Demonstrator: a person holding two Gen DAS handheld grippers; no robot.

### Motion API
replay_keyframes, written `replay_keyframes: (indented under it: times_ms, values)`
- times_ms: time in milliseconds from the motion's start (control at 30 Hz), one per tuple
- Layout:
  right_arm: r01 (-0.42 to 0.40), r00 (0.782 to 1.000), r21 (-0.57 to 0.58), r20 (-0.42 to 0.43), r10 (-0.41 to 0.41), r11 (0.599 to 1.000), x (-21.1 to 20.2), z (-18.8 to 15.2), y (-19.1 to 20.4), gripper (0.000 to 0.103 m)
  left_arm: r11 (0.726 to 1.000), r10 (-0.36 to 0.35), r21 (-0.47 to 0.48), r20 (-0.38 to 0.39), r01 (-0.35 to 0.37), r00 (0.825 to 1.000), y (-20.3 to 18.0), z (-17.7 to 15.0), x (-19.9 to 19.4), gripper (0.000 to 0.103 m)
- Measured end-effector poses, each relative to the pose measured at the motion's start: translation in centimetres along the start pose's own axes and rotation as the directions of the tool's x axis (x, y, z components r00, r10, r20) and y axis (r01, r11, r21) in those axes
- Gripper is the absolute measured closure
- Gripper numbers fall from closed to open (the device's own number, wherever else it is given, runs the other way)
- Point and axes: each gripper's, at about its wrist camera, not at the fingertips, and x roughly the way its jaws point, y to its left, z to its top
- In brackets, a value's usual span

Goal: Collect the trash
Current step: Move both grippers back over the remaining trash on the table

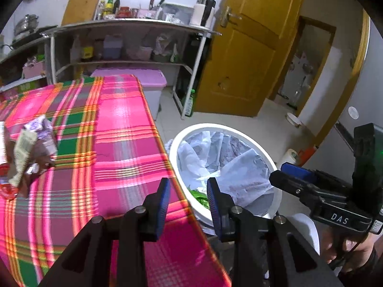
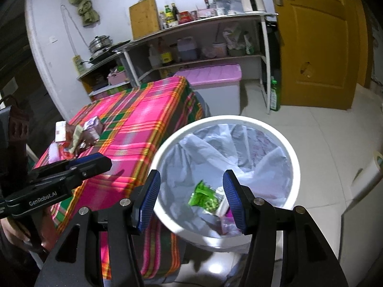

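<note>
Trash pile (image 1: 28, 148) sits at the far left of the left view, wrappers and a small carton bunched on the tablecloth (image 1: 124, 129) — that's the next target. Left gripper (image 1: 188, 197) hangs over the table edge, fingers a bit apart and gripping nothing, so swing it left and widen before closing on one wrapper. Lower right, the bin (image 2: 295, 165) already holds a green packet (image 2: 203, 196). Right gripper (image 2: 191, 199) hovers over the bin, spread and empty — I'd keep it clear of the liner
</note>
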Motion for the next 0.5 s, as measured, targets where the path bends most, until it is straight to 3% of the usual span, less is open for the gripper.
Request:
replay_keyframes:
  times_ms: [500]
  values:
    - [-0.077, 0.997, -0.086, -0.015, 0.076, 0.993, 0.5, -0.5, 4.3, 0.048, 0.993, 0.114, -0.022, 0.078, -0.113, 0.990, 2.5, -2.2, -4.1, 0.072]
